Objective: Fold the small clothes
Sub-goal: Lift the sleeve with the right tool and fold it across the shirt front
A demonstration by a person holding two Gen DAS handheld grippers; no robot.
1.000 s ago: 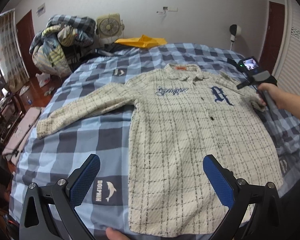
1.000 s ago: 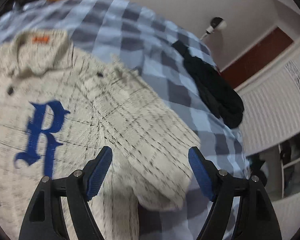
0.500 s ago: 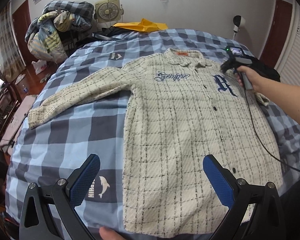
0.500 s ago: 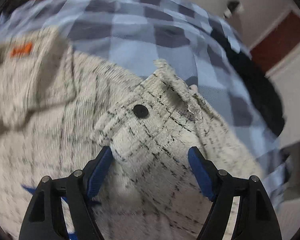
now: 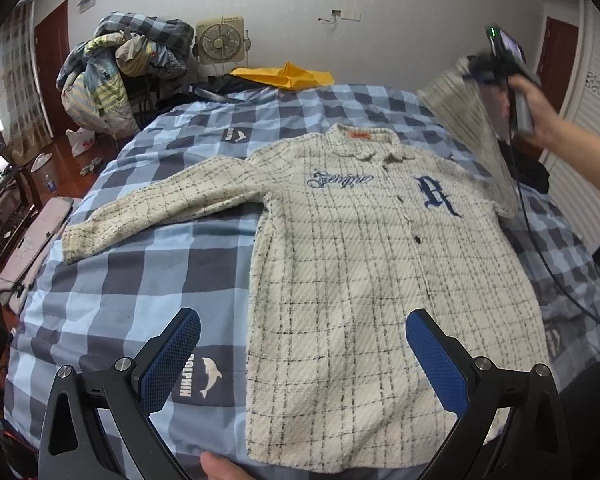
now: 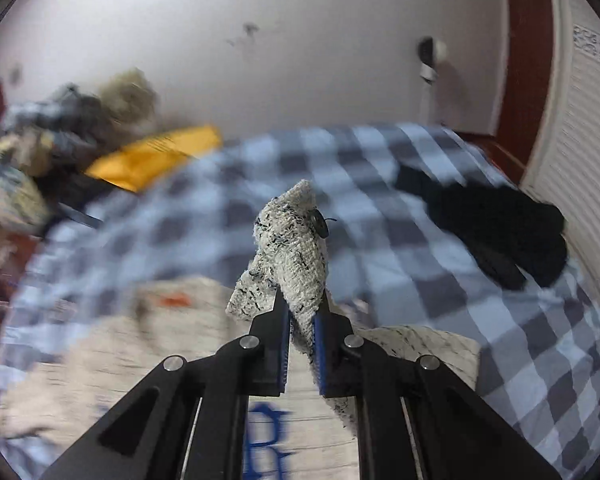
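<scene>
Since a second ago the right gripper (image 6: 302, 344) has gone from open above the flat sleeve to pinched tight on the cuff (image 6: 296, 240), and the sleeve (image 5: 472, 120) now hangs in the air off the right edge of the shirt (image 5: 364, 264), which otherwise lies face up and buttoned on the checked bedspread (image 5: 140, 280). The other sleeve lies stretched out flat toward the left side of the bed. The left gripper (image 5: 300, 360) hovers over the hem with its jaws wide apart and nothing between them. The fabric looks like a thick, loosely woven tweed: soft and floppy, since the raised sleeve drapes rather than holds its line, yet fairly heavy for its size and rough enough that the pads should not slip. A cuff button (image 6: 320, 222) sits just beyond the fingertips, so the grip is on doubled cloth near the cuff edge, which seems a sound place to hold. For the body, the hem corners and shoulder seams look like the best holds; a pinch in mid-panel would likely only bunch the cloth.
</scene>
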